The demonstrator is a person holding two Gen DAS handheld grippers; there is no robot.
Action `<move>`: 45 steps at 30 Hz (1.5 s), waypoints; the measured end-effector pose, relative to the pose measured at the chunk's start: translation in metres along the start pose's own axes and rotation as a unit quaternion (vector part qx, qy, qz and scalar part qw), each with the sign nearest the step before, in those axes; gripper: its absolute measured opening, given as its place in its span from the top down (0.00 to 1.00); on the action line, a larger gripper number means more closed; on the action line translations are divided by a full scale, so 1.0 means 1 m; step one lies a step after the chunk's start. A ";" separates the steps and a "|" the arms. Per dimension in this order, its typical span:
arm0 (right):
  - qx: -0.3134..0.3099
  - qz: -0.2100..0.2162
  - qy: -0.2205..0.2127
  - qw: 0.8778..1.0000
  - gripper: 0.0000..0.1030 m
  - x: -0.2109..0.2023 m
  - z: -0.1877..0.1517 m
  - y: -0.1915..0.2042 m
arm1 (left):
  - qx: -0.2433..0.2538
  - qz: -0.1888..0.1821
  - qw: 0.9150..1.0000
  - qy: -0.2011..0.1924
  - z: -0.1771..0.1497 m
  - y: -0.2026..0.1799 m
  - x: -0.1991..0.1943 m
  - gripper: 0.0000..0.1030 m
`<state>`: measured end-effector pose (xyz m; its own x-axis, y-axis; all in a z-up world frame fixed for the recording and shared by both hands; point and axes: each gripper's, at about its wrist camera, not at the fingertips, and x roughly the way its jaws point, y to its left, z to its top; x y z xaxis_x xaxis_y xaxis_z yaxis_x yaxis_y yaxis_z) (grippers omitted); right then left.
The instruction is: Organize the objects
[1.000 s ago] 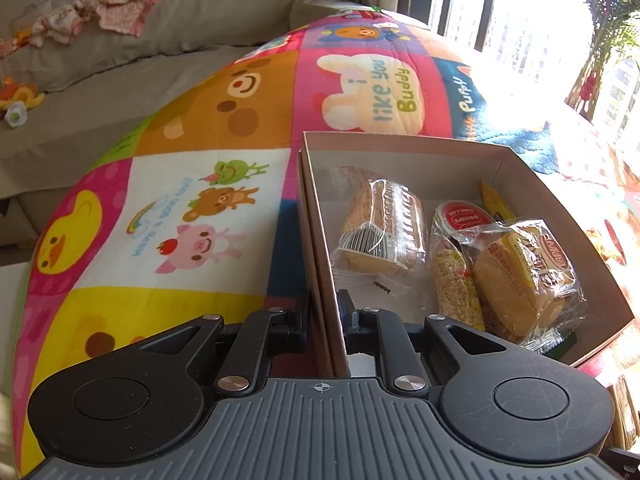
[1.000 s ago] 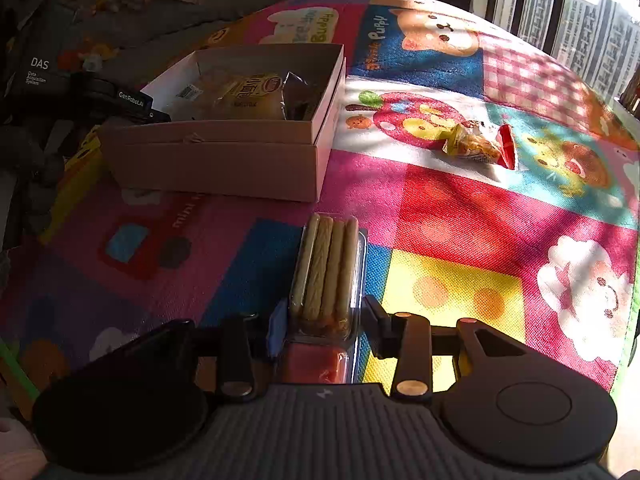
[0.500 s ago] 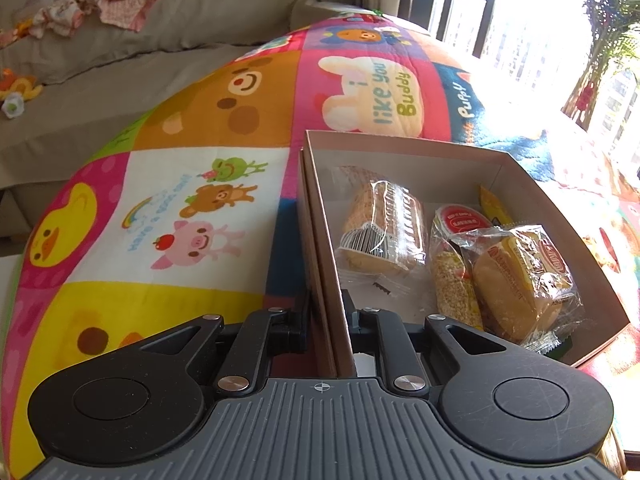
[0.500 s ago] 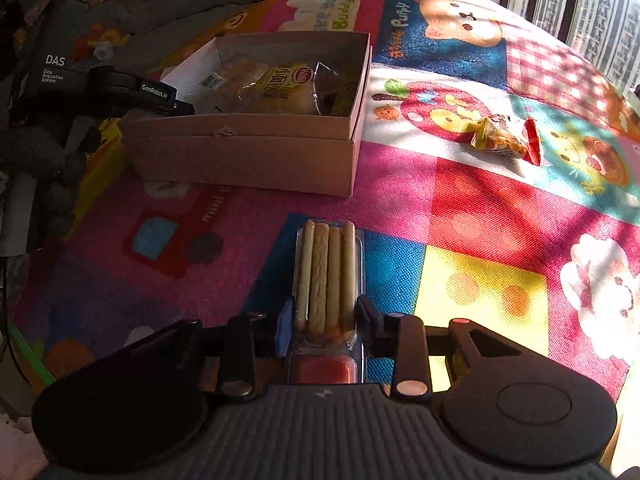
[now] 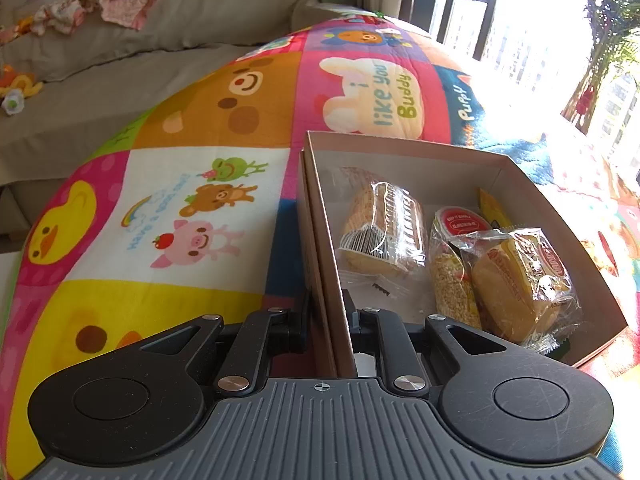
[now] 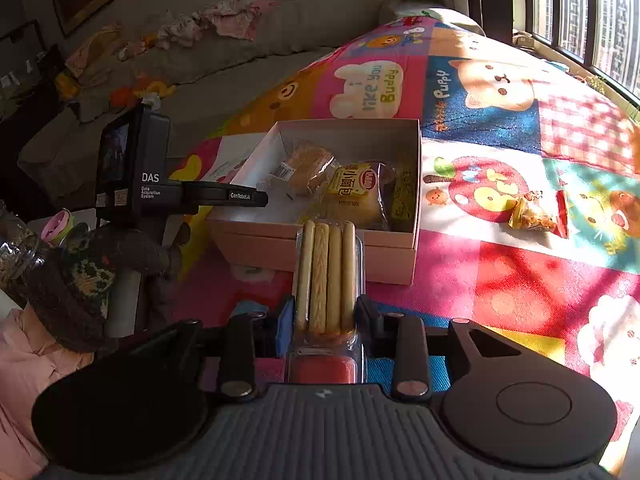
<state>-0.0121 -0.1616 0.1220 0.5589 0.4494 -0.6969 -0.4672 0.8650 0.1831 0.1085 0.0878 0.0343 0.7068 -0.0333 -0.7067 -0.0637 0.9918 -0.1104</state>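
Biscuit-stick pack (image 6: 326,280) rides clamped in the right gripper (image 6: 324,316), raised off the play mat (image 6: 520,280) in front of the snack box (image 6: 320,246), apparently bound for it; the left gripper (image 5: 326,316) pinches the box's wall, seemingly steadying it.

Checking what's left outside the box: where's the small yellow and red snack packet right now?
In the right wrist view, the small yellow and red snack packet lies on the colourful cartoon play mat, right of the open cardboard box, apart from it.
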 end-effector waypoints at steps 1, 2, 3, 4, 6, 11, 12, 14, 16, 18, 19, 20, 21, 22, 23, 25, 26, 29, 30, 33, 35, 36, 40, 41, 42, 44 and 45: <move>-0.003 0.002 -0.011 1.000 0.69 0.000 0.011 0.001 | -0.001 -0.001 1.000 0.000 0.000 0.000 0.000 0.84; -0.007 0.003 -0.018 1.000 0.69 0.002 0.020 0.001 | -0.002 -0.002 1.000 0.000 0.000 0.000 0.000 0.84; -0.009 0.003 -0.024 1.000 0.69 0.005 0.027 0.002 | -0.002 -0.003 1.000 0.000 0.000 0.000 0.000 0.84; -0.013 0.000 -0.034 0.999 0.68 0.012 0.039 0.002 | -0.001 -0.003 1.000 0.000 0.000 0.000 0.000 0.84; -0.014 -0.005 -0.040 0.999 0.68 0.025 0.054 -0.001 | 0.000 -0.004 1.000 0.000 -0.001 0.000 0.000 0.84; -0.016 -0.040 -0.038 0.998 0.68 0.078 0.090 -0.011 | 0.001 -0.004 1.000 0.000 -0.001 0.000 0.000 0.84; -0.014 -0.045 -0.034 0.998 0.68 0.088 0.096 -0.014 | 0.001 -0.004 1.000 0.001 -0.001 0.000 0.000 0.84; -0.008 -0.058 -0.031 0.998 0.68 0.106 0.105 -0.021 | 0.003 -0.005 1.000 0.002 -0.001 0.001 0.000 0.84; -0.006 -0.073 -0.033 0.997 0.68 0.121 0.112 -0.027 | 0.004 -0.006 1.000 0.002 -0.001 0.001 0.000 0.84; -0.001 -0.075 -0.017 0.997 0.68 0.134 0.118 -0.033 | 0.003 -0.005 1.000 0.002 -0.001 0.001 0.000 0.84; 0.009 -0.078 -0.011 0.997 0.68 0.139 0.118 -0.037 | 0.004 -0.005 1.000 0.002 -0.001 0.001 0.000 0.84; 0.016 -0.080 -0.011 0.997 0.67 0.141 0.118 -0.040 | 0.004 -0.005 1.000 0.002 -0.001 0.001 0.000 0.84; 0.017 -0.079 -0.012 0.997 0.67 0.142 0.118 -0.042 | 0.005 -0.005 1.000 0.002 -0.001 0.001 0.000 0.84; 0.019 -0.079 -0.014 0.997 0.67 0.140 0.117 -0.044 | 0.005 -0.005 1.000 0.002 -0.001 0.001 0.000 0.84; 0.023 -0.080 -0.020 0.996 0.66 0.136 0.116 -0.048 | 0.005 -0.004 1.000 0.002 -0.001 0.001 0.000 0.84; 0.030 -0.082 -0.028 0.996 0.64 0.127 0.113 -0.056 | 0.005 -0.004 1.000 0.002 -0.001 0.001 0.000 0.84; 0.036 -0.087 -0.034 0.995 0.63 0.118 0.111 -0.063 | 0.005 -0.005 1.000 0.002 -0.001 0.002 0.000 0.84; 0.053 -0.110 -0.048 0.991 0.51 0.098 0.103 -0.088 | 0.005 -0.004 1.000 0.002 -0.001 0.002 0.000 0.84; 0.059 -0.122 -0.052 0.989 0.49 0.093 0.100 -0.098 | 0.005 -0.004 1.000 0.002 -0.001 0.002 0.000 0.84; 0.094 -0.158 -0.055 0.981 0.40 0.081 0.091 -0.137 | 0.004 -0.004 1.000 0.002 -0.001 0.003 0.000 0.84; 0.118 -0.185 -0.056 0.974 0.35 0.077 0.084 -0.164 | 0.002 -0.004 1.000 0.002 0.000 0.003 0.000 0.84; 0.126 -0.197 -0.054 0.971 0.30 0.077 0.080 -0.176 | 0.002 -0.004 1.000 0.002 0.000 0.004 0.000 0.84; 0.155 -0.229 -0.024 0.961 0.20 0.093 0.059 -0.211 | 0.004 0.000 1.000 0.003 0.000 0.003 -0.001 0.84; 0.166 -0.229 -0.016 0.959 0.19 0.098 0.054 -0.217 | 0.004 0.000 1.000 0.003 0.000 0.003 -0.001 0.84; 0.180 -0.226 -0.012 0.957 0.19 0.102 0.049 -0.221 | 0.005 0.001 1.000 0.003 0.000 0.002 -0.001 0.85; 0.215 -0.202 -0.007 0.955 0.18 0.110 0.038 -0.230 | 0.005 0.002 1.000 0.002 0.000 0.002 -0.001 0.85; 0.226 -0.196 -0.005 0.954 0.18 0.113 0.036 -0.232 | 0.004 0.003 1.000 0.002 0.000 0.002 -0.001 0.85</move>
<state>0.1840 -0.3035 0.0252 0.6381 0.0726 -0.7665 0.1197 0.9741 0.1919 0.1074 0.0894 0.0347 0.7036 -0.0286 -0.7101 -0.0615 0.9930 -0.1009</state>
